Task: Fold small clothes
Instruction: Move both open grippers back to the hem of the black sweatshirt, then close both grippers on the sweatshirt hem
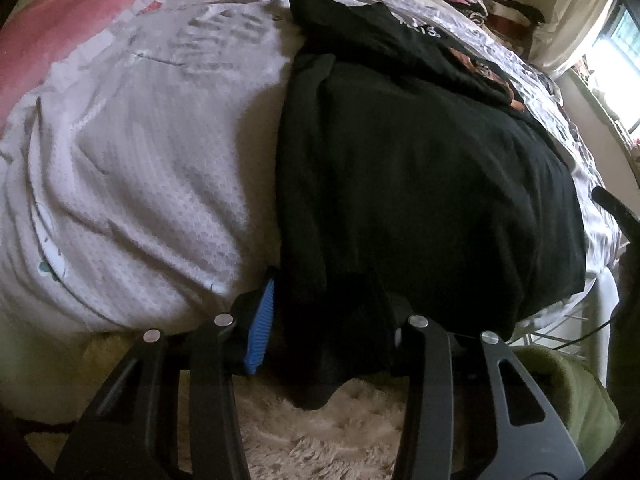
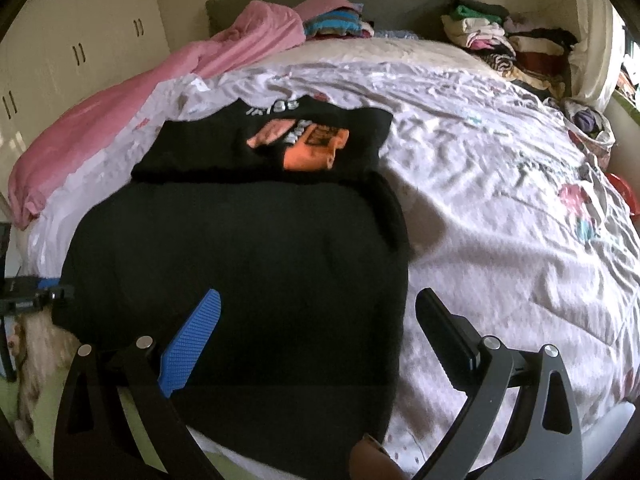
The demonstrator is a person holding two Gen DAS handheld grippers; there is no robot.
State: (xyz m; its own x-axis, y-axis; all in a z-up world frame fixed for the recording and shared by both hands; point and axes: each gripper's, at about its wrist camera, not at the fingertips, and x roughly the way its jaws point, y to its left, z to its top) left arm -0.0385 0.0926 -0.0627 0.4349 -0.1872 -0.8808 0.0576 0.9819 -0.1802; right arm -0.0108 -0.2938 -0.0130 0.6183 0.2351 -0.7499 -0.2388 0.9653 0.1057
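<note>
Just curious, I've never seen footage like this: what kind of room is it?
Most likely a home bedroom: a bed with a rumpled patterned sheet, a pink blanket along one side, stacks of folded clothes at the headboard, and built-in cupboards.

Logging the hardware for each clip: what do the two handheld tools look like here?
Both match. The left tool and right tool have black linkage arms with slotted cut-outs and round silver pivot pins. Each has one finger faced with a ridged blue pad; the opposite finger looks plain black. No cables, markings or sleeves are visible.
</note>
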